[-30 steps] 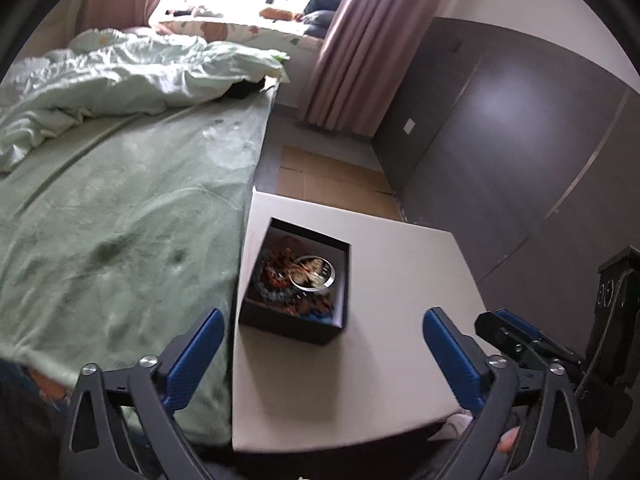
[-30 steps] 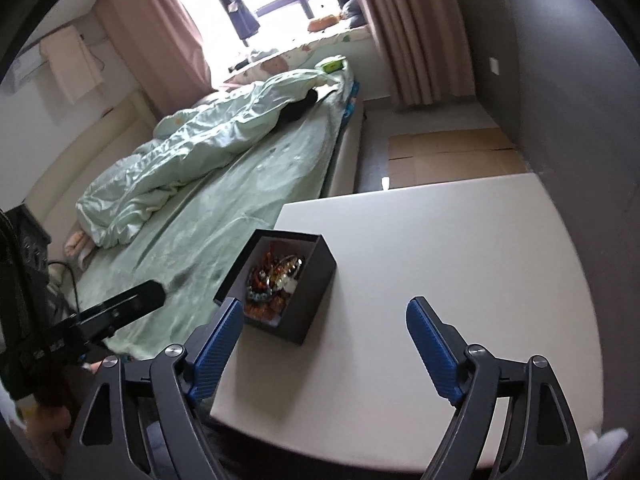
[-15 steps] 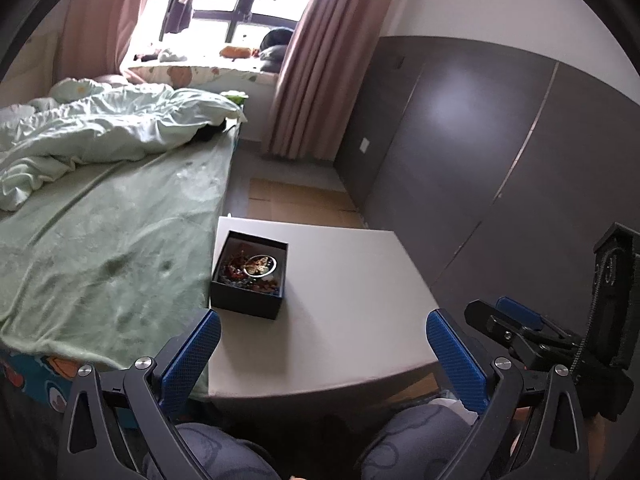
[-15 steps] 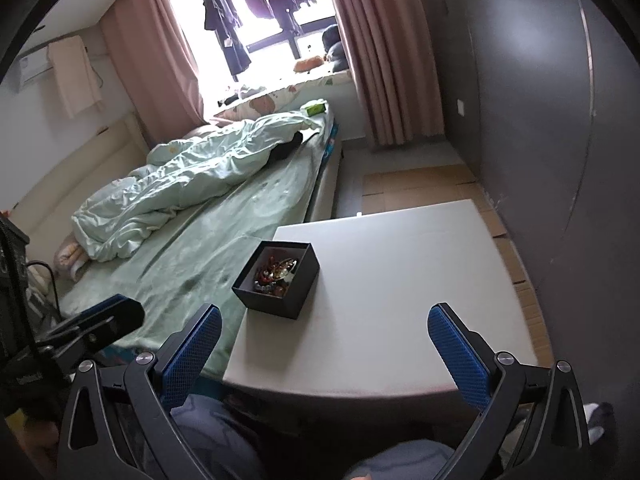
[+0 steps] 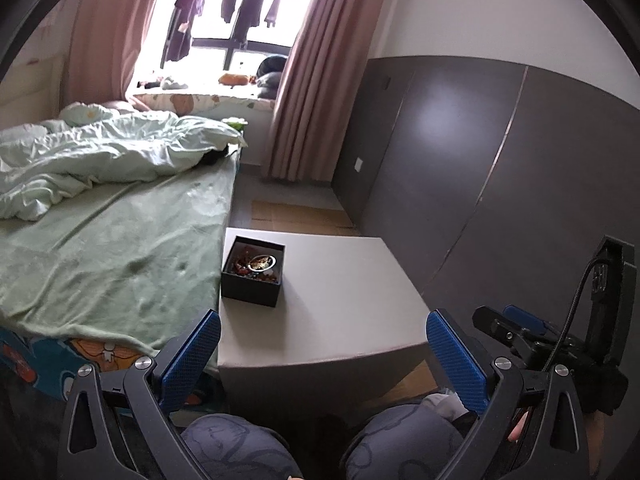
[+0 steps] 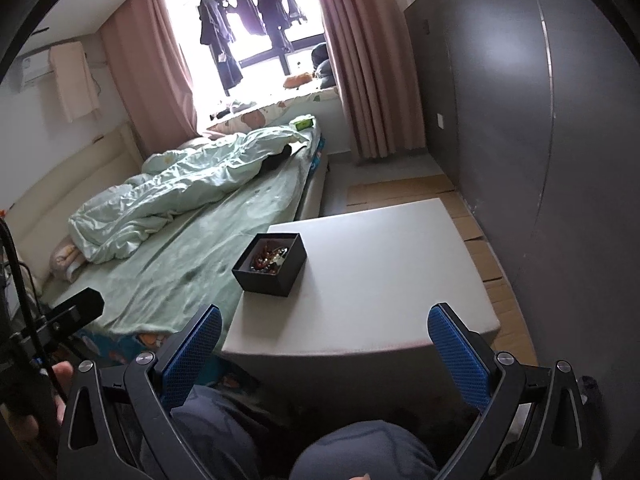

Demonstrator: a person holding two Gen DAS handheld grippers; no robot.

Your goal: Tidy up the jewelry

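Note:
A black open box (image 5: 253, 273) holding a tangle of beaded jewelry (image 5: 256, 266) and a round metal piece sits at the left edge of a low white table (image 5: 340, 304). The box also shows in the right wrist view (image 6: 271, 265) on the table (image 6: 380, 272). My left gripper (image 5: 323, 354) is open and empty, held well back from the table above my knees. My right gripper (image 6: 325, 352) is open and empty, also pulled back from the table's near edge. The right gripper body shows at the right of the left wrist view (image 5: 536, 340).
A bed with a green sheet (image 5: 100, 248) and crumpled quilt (image 6: 180, 184) runs along the table's left side. A dark wardrobe wall (image 5: 500, 168) stands to the right. Cardboard sheets (image 6: 404, 188) lie on the floor beyond the table. My knees (image 5: 392, 440) are below the grippers.
Both grippers have pulled back and up from the table, so the box and table look smaller and farther. Both stay open and empty. The box has not moved.

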